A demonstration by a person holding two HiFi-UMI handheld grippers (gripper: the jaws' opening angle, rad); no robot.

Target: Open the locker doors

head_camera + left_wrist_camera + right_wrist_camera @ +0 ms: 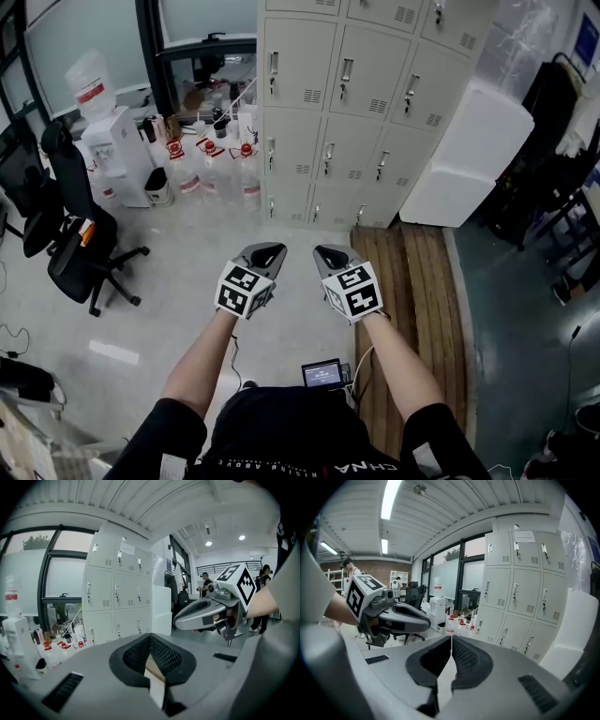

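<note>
A bank of pale grey lockers stands ahead against the wall, and every door I can see is closed, each with a small metal handle. The lockers also show in the left gripper view, and in the right gripper view the lockers stand to the right. My left gripper and right gripper are held side by side over the floor, well short of the lockers. Both are shut with nothing between the jaws. Each gripper appears in the other's view: the right gripper and the left gripper.
A white slab leans against the lockers' right end. Several clear bottles with red caps stand on the floor left of the lockers, beside a water dispenser. Black office chairs are at left. Wooden planks lie on the floor.
</note>
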